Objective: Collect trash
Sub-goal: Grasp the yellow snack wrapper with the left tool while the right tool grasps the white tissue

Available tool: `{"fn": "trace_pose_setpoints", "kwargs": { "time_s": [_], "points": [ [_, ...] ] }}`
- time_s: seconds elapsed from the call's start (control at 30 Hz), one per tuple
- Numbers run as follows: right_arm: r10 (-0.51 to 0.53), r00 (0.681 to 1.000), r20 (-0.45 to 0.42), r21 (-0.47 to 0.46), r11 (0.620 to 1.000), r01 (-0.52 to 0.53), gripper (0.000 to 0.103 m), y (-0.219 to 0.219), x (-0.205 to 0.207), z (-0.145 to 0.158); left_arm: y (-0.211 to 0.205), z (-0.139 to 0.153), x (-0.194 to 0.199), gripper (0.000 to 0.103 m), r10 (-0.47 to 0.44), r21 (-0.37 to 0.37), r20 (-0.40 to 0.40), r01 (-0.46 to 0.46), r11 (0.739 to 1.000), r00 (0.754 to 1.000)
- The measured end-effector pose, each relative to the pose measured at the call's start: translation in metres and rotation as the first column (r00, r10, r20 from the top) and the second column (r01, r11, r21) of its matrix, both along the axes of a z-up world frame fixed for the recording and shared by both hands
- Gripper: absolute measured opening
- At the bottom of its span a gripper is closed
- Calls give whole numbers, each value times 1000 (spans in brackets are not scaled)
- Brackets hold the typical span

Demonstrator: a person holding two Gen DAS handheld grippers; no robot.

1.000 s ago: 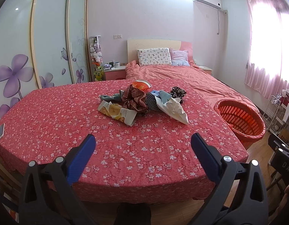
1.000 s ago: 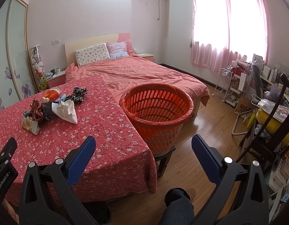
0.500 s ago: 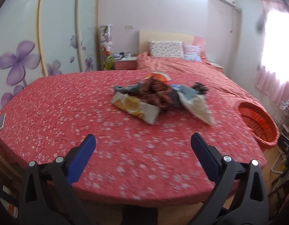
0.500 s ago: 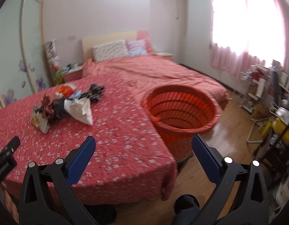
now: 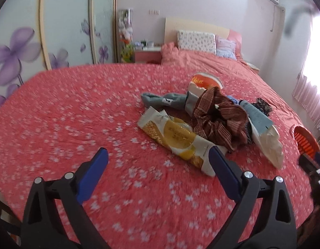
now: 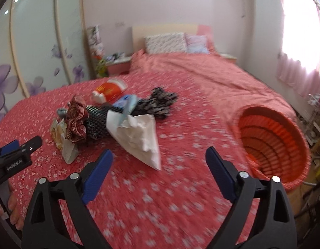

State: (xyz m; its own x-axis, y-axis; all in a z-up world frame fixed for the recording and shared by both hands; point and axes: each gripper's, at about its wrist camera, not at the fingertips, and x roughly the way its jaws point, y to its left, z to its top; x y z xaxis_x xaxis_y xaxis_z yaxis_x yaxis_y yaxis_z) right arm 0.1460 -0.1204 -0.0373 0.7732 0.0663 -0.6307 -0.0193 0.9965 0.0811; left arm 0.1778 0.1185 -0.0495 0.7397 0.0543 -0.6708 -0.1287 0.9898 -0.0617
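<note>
A pile of trash and cloth lies on the red flowered bedspread (image 5: 77, 112). It holds a yellow-white snack wrapper (image 5: 176, 137), a brown plaid cloth (image 5: 220, 116), a crumpled white paper bag (image 6: 139, 139) and an orange packet (image 6: 109, 89). My left gripper (image 5: 158, 151) is open above the bedspread, with the wrapper's near end just by its right finger. My right gripper (image 6: 159, 151) hovers near the white bag; its jaws are closing, and the bag's tip lies between them untouched. An orange basket (image 6: 272, 141) stands to the right of the bed.
A grey sock (image 5: 162, 100) and a black patterned cloth (image 6: 158, 101) lie in the pile. Pillows (image 6: 166, 44) and a headboard are at the far end, a flowered wardrobe (image 5: 25, 41) on the left, a cluttered rack (image 6: 315, 112) beyond the basket. A hand (image 6: 12, 205) holds the left gripper.
Both grippers have moved forward over the bed to the pile, which now looms much larger. The right view has swung left, putting the basket at its right edge. The right jaws stand slightly narrower.
</note>
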Motion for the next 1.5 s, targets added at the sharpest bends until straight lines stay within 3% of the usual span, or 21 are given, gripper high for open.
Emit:
{"fn": "trace_pose_setpoints", "kwargs": {
  "time_s": [0.2,0.43,0.5,0.6,0.73,0.9,1.07,1.33,1.5],
  "points": [
    [39,994,-98,35,999,-36,73,5,35,-21,4,-10,39,94,-6,-68,-64,2,998,998],
    [70,986,-152,64,996,-61,52,11,45,-29,0,-31,65,68,-39,-98,-158,24,995,987],
    [66,985,-160,55,997,-58,43,11,44,-30,1,-36,67,64,-42,-120,-173,21,993,984],
    [64,986,-153,59,997,-55,38,6,38,-30,0,-37,66,60,-48,-99,-169,32,995,984],
    [6,988,-157,51,999,2,38,-13,42,-33,14,-37,63,58,-34,-49,-174,26,998,984],
    [-5,985,-174,94,995,21,42,-21,49,-37,25,-38,60,58,-31,-59,-187,20,998,982],
    [2,984,-176,72,997,11,44,-14,55,-37,21,-38,49,58,-51,-61,-178,41,997,983],
    [0,989,-149,75,997,11,32,-25,41,-29,21,-36,35,43,-55,-70,-167,44,997,984],
    [-23,991,-130,67,997,32,32,-35,34,-23,29,-36,37,47,-32,-63,-174,21,998,984]
  ]
}}
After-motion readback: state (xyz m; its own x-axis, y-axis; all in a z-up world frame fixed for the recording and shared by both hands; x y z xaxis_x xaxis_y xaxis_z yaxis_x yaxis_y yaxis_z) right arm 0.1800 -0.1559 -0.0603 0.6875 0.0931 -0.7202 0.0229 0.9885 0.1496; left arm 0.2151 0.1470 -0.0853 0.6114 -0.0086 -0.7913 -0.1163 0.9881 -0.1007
